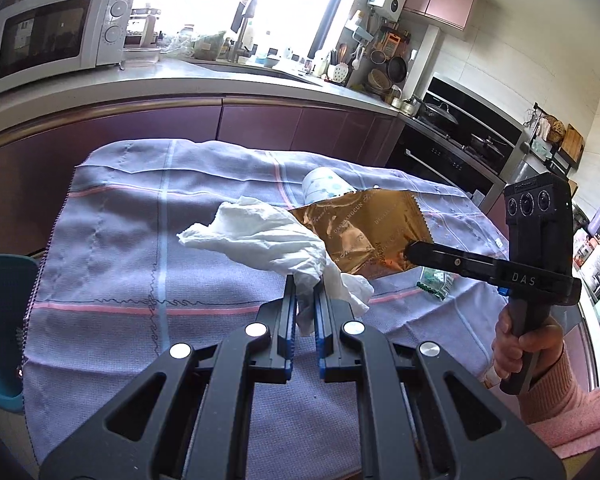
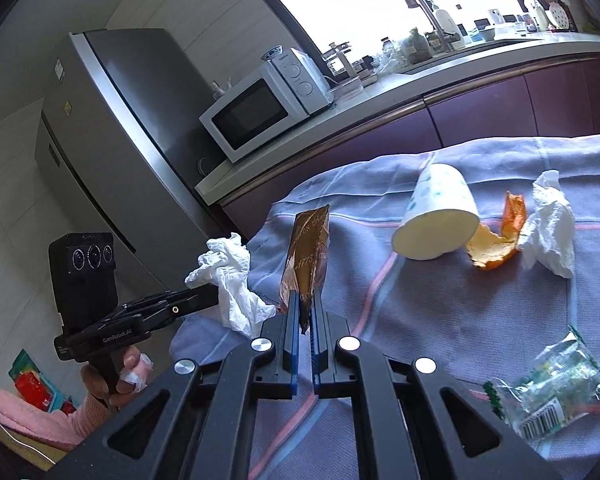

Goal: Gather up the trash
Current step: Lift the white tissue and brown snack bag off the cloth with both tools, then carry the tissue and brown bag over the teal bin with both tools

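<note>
My left gripper (image 1: 305, 294) is shut on a crumpled white tissue (image 1: 268, 236), held above the lilac tablecloth (image 1: 120, 240). My right gripper (image 2: 305, 310) is shut on a gold-brown foil wrapper (image 2: 306, 252), which stands on edge between the pads. In the left wrist view the right gripper (image 1: 410, 250) comes in from the right with the wrapper (image 1: 364, 228) lifted. In the right wrist view the left gripper (image 2: 216, 300) shows at the left with its tissue (image 2: 230, 280). On the cloth lie a tipped paper cup (image 2: 436, 216), an orange peel (image 2: 500, 236), a second tissue (image 2: 548, 224) and a clear green-printed packet (image 2: 552, 388).
A teal bin (image 1: 2, 320) stands off the table's left edge. Behind the table runs a counter with a microwave (image 1: 56, 36), a sink and a stove (image 1: 460, 136). A grey fridge (image 2: 112, 140) stands to the left in the right wrist view. Hands in pink sleeves hold both tools.
</note>
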A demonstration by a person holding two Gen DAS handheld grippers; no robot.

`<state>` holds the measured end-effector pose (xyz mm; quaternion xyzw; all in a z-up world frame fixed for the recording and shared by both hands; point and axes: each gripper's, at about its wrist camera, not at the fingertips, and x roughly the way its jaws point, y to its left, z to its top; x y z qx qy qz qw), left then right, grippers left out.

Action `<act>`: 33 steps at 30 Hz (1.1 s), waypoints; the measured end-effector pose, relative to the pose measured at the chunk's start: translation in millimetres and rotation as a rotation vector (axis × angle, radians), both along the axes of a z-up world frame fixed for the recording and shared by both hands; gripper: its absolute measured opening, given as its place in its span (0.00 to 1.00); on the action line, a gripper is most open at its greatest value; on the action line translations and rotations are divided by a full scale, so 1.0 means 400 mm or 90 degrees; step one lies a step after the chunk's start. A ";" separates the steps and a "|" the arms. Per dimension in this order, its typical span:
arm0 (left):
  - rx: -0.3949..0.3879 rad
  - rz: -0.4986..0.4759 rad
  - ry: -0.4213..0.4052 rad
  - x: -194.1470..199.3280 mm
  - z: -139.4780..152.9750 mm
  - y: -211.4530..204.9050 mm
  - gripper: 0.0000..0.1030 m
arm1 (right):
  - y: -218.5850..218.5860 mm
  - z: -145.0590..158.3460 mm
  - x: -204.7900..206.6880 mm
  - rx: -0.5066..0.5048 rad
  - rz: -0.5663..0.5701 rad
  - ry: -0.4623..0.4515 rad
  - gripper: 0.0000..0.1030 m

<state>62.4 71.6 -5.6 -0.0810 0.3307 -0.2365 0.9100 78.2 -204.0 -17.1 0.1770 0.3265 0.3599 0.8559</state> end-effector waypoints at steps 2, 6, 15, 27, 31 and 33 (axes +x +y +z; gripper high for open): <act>-0.002 0.010 -0.004 -0.008 0.007 0.024 0.08 | 0.027 0.003 0.005 0.000 0.013 -0.003 0.04; -0.005 0.034 -0.008 -0.024 0.016 0.073 0.08 | 0.072 0.007 0.017 0.000 0.037 -0.004 0.04; -0.008 0.095 -0.019 -0.068 0.037 0.194 0.08 | 0.181 0.010 0.044 0.006 0.090 0.000 0.04; -0.009 0.172 -0.020 -0.108 0.045 0.341 0.08 | 0.314 0.010 0.082 0.007 0.149 0.012 0.04; -0.006 0.189 -0.019 -0.113 0.050 0.358 0.08 | 0.350 0.015 0.091 0.004 0.164 0.011 0.04; -0.006 0.196 -0.020 -0.117 0.050 0.373 0.08 | 0.368 0.016 0.095 0.004 0.171 0.012 0.04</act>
